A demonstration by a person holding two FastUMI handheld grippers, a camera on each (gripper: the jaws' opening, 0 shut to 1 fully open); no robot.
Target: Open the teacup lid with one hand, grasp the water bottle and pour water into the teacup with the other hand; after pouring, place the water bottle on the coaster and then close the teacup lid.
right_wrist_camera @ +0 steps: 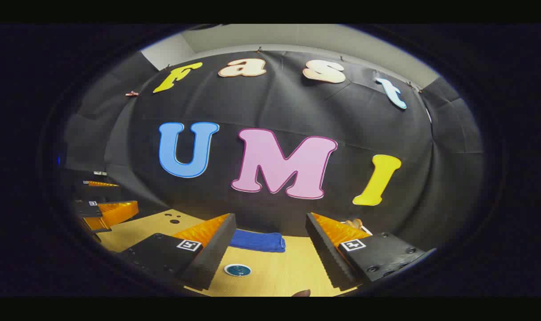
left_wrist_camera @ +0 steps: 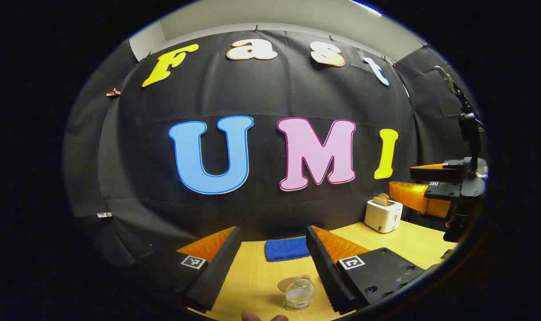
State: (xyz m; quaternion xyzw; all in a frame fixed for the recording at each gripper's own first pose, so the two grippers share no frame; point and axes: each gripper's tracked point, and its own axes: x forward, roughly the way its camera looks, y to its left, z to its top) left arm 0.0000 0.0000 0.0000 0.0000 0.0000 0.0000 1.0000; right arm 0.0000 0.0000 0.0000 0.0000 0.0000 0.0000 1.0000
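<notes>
The teacup [left_wrist_camera: 299,293], a small clear glass jar with no lid on its mouth, sits at the bottom centre of the left gripper view, on the pale wooden table [left_wrist_camera: 257,278]. Your left gripper [left_wrist_camera: 272,263] hangs above it with its two fingers spread wide and nothing between them; the cup shows in the gap, nearer the right finger. Touching the cup's left side in the picture lies a flat tan disc [left_wrist_camera: 286,283]; whether it is the lid or a coaster cannot be told. A folded blue cloth [left_wrist_camera: 287,248] lies beyond it in the middle of the frame, and a white toaster [left_wrist_camera: 383,215] with bread in it stands toward the right. At the far right edge you can see your right gripper [left_wrist_camera: 426,186], raised off the table, fingers apart.

In the right gripper view, your right gripper [right_wrist_camera: 270,249] is also spread and empty. Between its fingers at lower centre, near the left finger, a small round blue-and-white coaster [right_wrist_camera: 237,269] lies flat on the table, with the blue cloth just behind it. The left gripper shows at the left edge.

The water bottle cannot be made out here. With the cup's mouth bare and both tools empty, you seem to be either before the grasp of the bottle or ready to close up; the next move calls for locating the bottle or the lid first.
</notes>
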